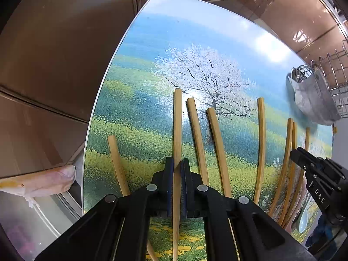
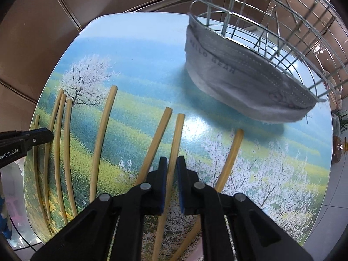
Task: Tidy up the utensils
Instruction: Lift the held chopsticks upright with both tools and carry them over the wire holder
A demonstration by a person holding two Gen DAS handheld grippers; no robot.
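A table [image 2: 152, 50] printed with a blossoming-tree landscape carries a wire rack [image 2: 271, 28] wrapped in a grey face mask [image 2: 239, 80] and scattered bamboo chopsticks. The left gripper [image 1: 178, 169] is clamped on one chopstick [image 1: 178, 117]; the right gripper [image 2: 171, 167] pinches another chopstick [image 2: 177, 137], both lying flat on the tabletop.

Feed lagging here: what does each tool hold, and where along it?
Left tool pinches a chopstick around mid-length; right tool pinches another chopstick, also around mid-length.

Grey face mask [image 2: 243, 82] draped on the wire rack's rim, landscape-printed tabletop [image 2: 141, 50] — brown tiled floor [image 1: 54, 54] beyond
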